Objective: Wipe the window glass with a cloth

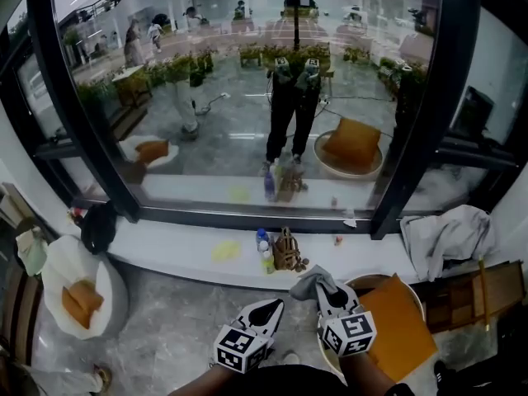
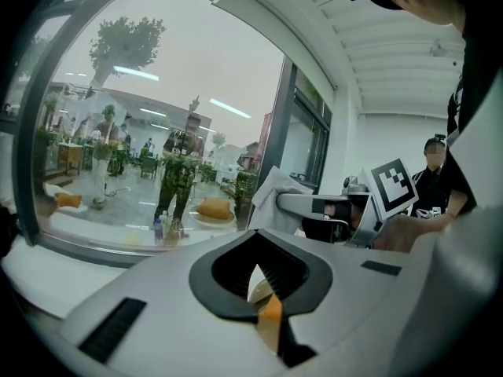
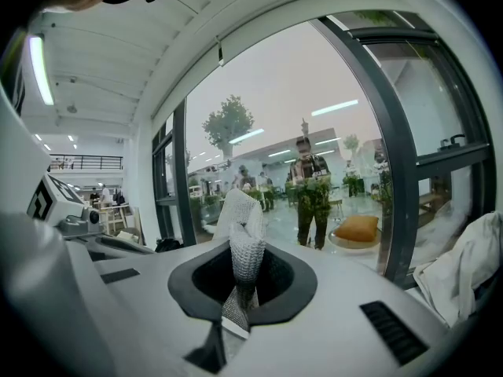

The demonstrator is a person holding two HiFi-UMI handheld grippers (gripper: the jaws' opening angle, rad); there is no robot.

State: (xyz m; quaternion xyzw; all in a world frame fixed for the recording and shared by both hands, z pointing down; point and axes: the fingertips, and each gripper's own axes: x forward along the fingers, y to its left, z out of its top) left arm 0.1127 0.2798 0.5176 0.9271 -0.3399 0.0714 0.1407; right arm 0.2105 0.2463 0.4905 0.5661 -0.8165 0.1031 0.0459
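Right hand-held gripper (image 3: 238,293) pinches a grey cloth (image 3: 244,214) upright, seemingly ready for the window glass (image 1: 231,81) ahead; left hand-held gripper (image 1: 267,309) is closed, empty (kept low, aside).

Window glass (image 1: 247,97) is smooth, glossy and strongly reflective, in a dark smooth frame (image 1: 431,97) that looks like painted metal. Cloth (image 3: 242,234) is grey-white fabric, matt, with a rough waffle weave; right gripper (image 3: 234,301) and left gripper (image 2: 263,293) have smooth matt grey plastic shells with matt black surrounds. Floor (image 1: 165,337) is polished marbled stone, sill (image 1: 181,246) smooth white, cushion (image 1: 400,324) plain orange fabric.
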